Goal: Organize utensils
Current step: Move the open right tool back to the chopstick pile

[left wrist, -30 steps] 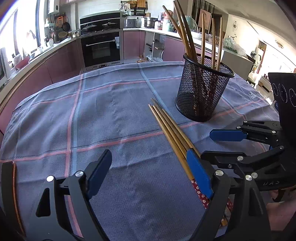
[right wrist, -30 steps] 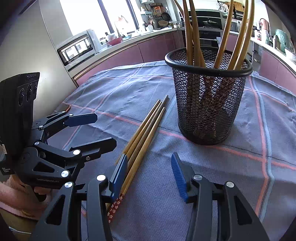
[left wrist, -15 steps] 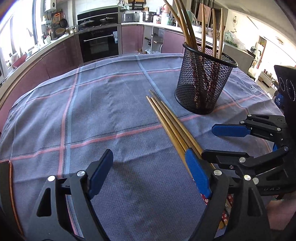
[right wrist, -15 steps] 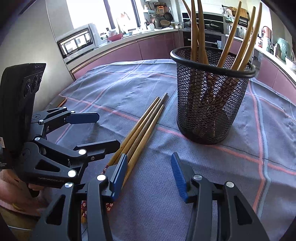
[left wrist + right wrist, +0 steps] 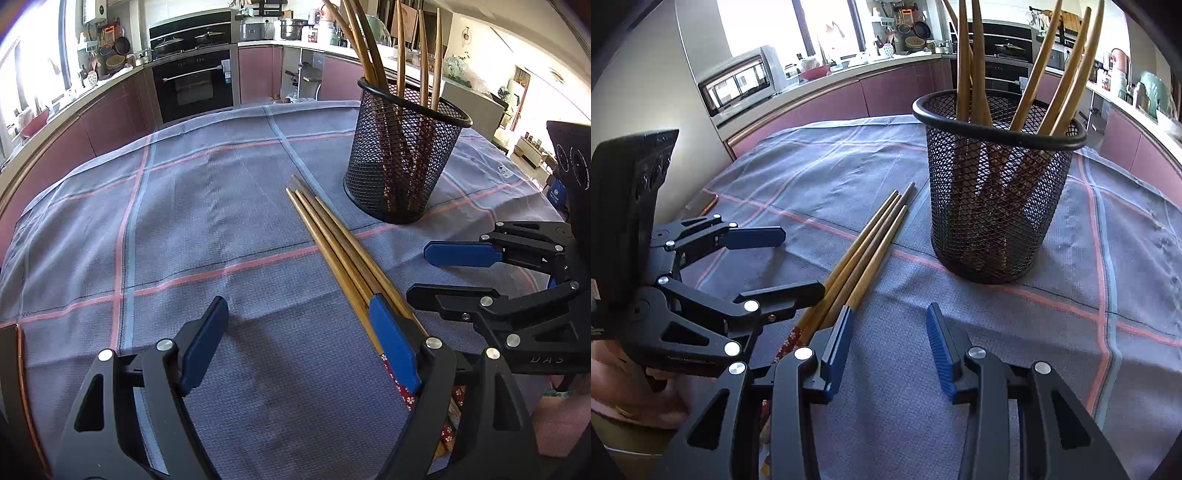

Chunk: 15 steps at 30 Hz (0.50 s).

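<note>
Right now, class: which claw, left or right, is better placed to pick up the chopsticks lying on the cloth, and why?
Probably the right claw: open, empty, its inner pad already beside the loose chopsticks, with the mesh holder just ahead. The left claw is also open, but centred further off on bare tablecloth.

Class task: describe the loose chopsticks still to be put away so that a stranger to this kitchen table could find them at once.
Start at the blue checked tablecloth and find the black mesh holder. Just beside its base lies a bundle of chopsticks. Unlike those standing upright in the holder, these lie flat on the cloth.
</note>
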Each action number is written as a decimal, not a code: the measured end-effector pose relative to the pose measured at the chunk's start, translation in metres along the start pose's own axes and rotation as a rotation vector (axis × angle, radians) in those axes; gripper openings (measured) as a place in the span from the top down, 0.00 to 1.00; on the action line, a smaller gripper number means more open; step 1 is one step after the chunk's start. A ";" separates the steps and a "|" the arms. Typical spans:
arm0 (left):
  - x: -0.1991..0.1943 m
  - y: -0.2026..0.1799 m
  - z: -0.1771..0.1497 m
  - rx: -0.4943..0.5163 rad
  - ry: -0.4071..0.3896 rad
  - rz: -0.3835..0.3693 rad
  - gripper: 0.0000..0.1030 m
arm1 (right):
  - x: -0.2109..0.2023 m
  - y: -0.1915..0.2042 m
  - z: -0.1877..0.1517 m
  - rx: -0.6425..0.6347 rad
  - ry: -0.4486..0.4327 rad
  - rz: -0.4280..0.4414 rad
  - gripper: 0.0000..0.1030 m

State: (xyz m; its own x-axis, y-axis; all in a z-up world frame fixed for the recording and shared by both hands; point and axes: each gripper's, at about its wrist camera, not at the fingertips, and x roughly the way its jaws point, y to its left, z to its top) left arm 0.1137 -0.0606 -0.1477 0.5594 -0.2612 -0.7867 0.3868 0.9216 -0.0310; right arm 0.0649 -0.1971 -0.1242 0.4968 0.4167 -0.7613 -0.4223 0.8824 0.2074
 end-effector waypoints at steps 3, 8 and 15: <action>0.001 0.000 0.000 0.001 -0.001 -0.002 0.26 | 0.002 0.002 0.002 -0.005 -0.003 0.011 0.62; 0.000 0.004 0.000 -0.004 0.002 0.003 0.27 | 0.005 0.004 0.003 -0.014 0.002 0.007 0.61; -0.005 0.011 0.000 -0.035 -0.011 -0.045 0.31 | 0.006 0.006 0.004 -0.020 0.010 0.000 0.61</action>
State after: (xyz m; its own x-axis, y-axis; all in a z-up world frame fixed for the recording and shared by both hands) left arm 0.1158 -0.0490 -0.1442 0.5501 -0.3056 -0.7772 0.3861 0.9183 -0.0879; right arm 0.0680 -0.1883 -0.1245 0.4891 0.4147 -0.7673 -0.4376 0.8777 0.1955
